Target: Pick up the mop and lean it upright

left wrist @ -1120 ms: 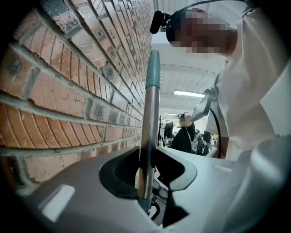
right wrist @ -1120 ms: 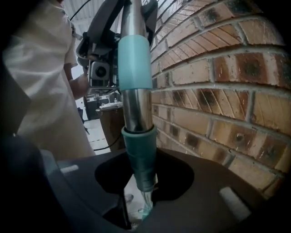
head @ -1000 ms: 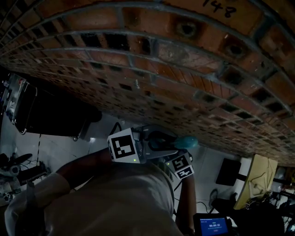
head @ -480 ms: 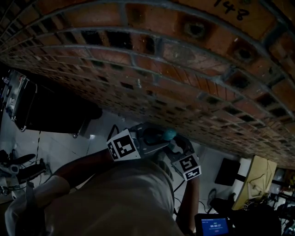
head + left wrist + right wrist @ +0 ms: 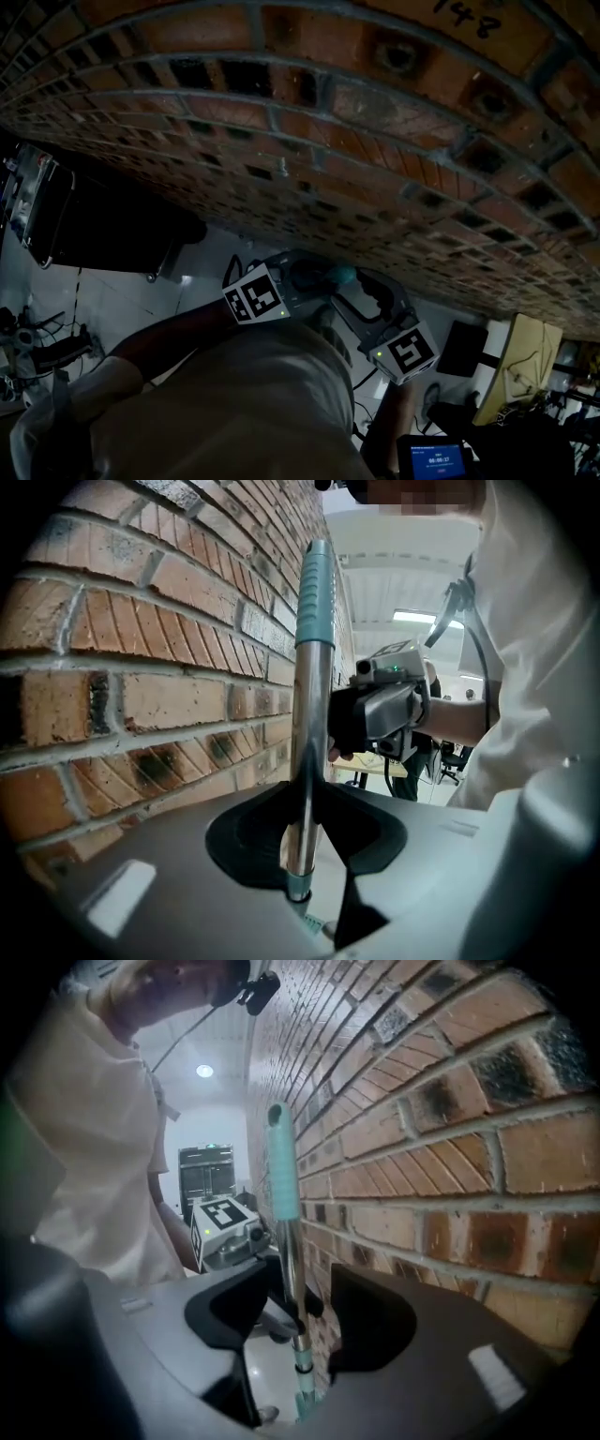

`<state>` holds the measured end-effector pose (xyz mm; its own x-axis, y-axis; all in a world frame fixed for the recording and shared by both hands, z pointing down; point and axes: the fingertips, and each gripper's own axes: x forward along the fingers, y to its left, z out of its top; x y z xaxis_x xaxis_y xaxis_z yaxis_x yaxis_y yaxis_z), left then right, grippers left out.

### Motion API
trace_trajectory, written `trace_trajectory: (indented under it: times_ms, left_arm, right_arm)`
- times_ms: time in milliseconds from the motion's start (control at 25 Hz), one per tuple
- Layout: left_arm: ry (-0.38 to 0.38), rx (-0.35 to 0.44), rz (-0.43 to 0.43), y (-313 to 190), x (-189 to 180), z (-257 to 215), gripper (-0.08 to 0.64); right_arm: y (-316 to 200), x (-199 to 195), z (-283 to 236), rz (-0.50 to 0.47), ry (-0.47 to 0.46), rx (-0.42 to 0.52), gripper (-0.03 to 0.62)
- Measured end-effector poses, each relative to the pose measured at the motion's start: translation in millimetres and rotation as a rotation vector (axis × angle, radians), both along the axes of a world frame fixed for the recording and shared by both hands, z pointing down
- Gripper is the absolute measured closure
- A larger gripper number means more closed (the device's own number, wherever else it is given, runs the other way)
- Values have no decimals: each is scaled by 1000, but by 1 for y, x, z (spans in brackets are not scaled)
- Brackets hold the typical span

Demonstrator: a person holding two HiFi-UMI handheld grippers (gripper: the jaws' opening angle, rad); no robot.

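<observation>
Change from a second ago, head view: the right marker cube (image 5: 410,352) has slid off toward the lower right. It was tucked just under the left marker cube (image 5: 253,295) before and now sits well apart from it. The left cube has hardly shifted in the picture. The teal grip (image 5: 333,275) at the top of the mop has drawn in leftward, closer to the left cube.

Right tongs (image 5: 307,1288): the jaws have just been opening and now stand apart. The pole (image 5: 291,1274) of the mop runs up between them, nearer the left-hand jaw, with a clear gap to the other. No squeeze on it.

Left tongs (image 5: 305,808): the jaws are closed on the pole (image 5: 309,714), gripping the bare metal below the teal grip (image 5: 314,592).

Mop position: the pole is upright with the teal grip on top, just beside the brick wall (image 5: 281,112). Whether it touches the bricks cannot be told. The right tongs show in the left gripper view just beyond the pole, on the side away from the wall.
</observation>
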<state>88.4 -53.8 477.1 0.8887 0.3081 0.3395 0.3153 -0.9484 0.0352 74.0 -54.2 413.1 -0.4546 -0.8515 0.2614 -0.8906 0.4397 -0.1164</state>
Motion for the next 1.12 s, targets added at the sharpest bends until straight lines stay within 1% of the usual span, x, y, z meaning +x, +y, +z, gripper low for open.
trace_trajectory:
  times_ms: [120, 240, 320, 440, 520, 640, 760, 800, 840, 880, 1000, 1120]
  left_arm:
    - [-30, 11, -9, 1, 0, 13, 437]
    - [-62, 18, -29, 0, 0, 26, 437]
    - [-79, 17, -47, -4, 2, 33, 437]
    - [-100, 18, -60, -5, 4, 43, 437]
    - [-114, 19, -61, -5, 5, 51, 437]
    - [-131, 24, -57, -5, 7, 61, 437]
    - [-144, 30, -44, 1, 7, 68, 437]
    - [-148, 32, -38, 3, 7, 71, 437]
    - [-152, 33, -33, 5, 8, 74, 439]
    - [-156, 33, -28, 6, 9, 77, 439]
    - [-169, 23, -8, 8, 13, 86, 436]
    - [-179, -14, 2, 13, 16, 96, 429]
  right_arm:
    - [-10, -5, -2, 46, 2, 40, 381]
    - [-19, -7, 5, 106, 5, 19, 421]
    - [-22, -10, 12, 122, 16, -4, 454]
    - [-24, -16, 27, 115, 21, -16, 457]
    - [-26, -18, 39, 109, 31, -31, 434]
    - [-29, -19, 53, 110, 63, -70, 428]
    - [-34, -20, 66, 135, 105, -97, 428]
    - [-35, -20, 69, 145, 114, -96, 438]
    - [-36, -20, 71, 153, 122, -92, 471]
    - [-37, -20, 73, 156, 131, -85, 490]
    - [-35, -19, 82, 142, 158, -73, 499]
    - [-30, -15, 94, 136, 171, -92, 500]
